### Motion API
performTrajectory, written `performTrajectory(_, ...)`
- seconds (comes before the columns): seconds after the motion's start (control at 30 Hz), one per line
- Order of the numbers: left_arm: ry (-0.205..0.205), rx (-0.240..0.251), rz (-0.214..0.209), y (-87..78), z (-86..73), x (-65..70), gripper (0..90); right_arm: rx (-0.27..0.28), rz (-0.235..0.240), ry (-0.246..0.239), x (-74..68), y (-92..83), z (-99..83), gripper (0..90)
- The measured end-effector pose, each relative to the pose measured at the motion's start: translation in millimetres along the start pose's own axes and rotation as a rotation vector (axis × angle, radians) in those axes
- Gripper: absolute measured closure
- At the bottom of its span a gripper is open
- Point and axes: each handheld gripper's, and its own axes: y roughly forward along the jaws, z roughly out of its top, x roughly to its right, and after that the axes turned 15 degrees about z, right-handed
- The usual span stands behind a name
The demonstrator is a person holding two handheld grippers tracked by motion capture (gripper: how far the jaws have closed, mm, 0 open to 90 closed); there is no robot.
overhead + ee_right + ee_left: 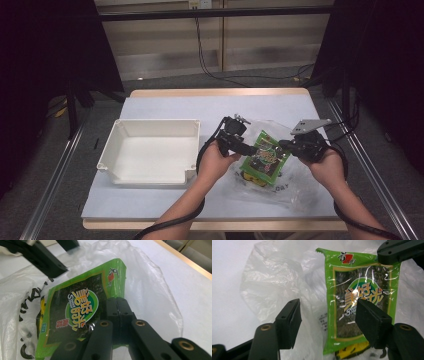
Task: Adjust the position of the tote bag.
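Two tongs: both held by a person's hands over the right half of the worktop [150, 107], meeting at one snack packet
Packet: green seaweed snack packet [265, 156] with a dark printed panel and yellow lettering; it lies tilted on a clear plastic bag [295, 185], well right of the tray; in the left gripper view its upper right corner sits under the other gripper's black jaw
Right tongs [117, 315]: clenched on the green seaweed snack packet; in the right gripper view the two black jaws press flat together with the packet's edge pinched between them
Left tongs [328, 323]: released; jaws stand apart, one beside the crumpled bag film, the other in front of the packet's face; neither pad presses on it
Bag: clear plastic bag, crumpled, with black print; it spreads beneath and around the packet; something yellow [352, 350] shows just below the packet's bottom edge
Tray: white plastic tray [150, 127] on the left half of the worktop, apart from the bag
Worktop cover: pale sheet over a wood-edged top
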Motion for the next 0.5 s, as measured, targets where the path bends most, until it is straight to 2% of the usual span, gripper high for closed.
performTrajectory(0.1, 0.005, -0.002, -0.004, -4.5, 0.9, 1.0, 33.6, 0.012, -0.008, 0.012, 0.1, -3.6, 0.0, 90.0)
performTrajectory(0.13, 0.01, 0.0, -0.003, -5.2, 1.0, 1.0, 33.1, 0.016, -0.005, -0.005, 1.3, -4.3, 0.4, 90.0)
performTrajectory(0.23, 0.018, -0.011, -0.013, -5.3, 0.6, 0.3, 33.0, 0.022, -0.01, -0.01, 1.0, -8.0, 3.0, 90.0)
performTrajectory(0.27, -0.006, 0.001, -0.008, -4.0, -0.1, 1.7, 32.9, 0.023, -0.02, -0.005, -0.1, -9.6, 3.9, 90.0)
performTrajectory(0.3, -0.001, -0.008, -0.014, -3.7, -0.5, 0.6, 32.8, 0.025, -0.015, -0.022, 1.0, -10.8, 4.9, 90.0)
performTrajectory(0.5, -0.01, -0.008, -0.024, -0.7, 2.1, -2.1, 29.4, 0.029, -0.01, -0.03, -1.5, -10.8, 4.3, 90.0)
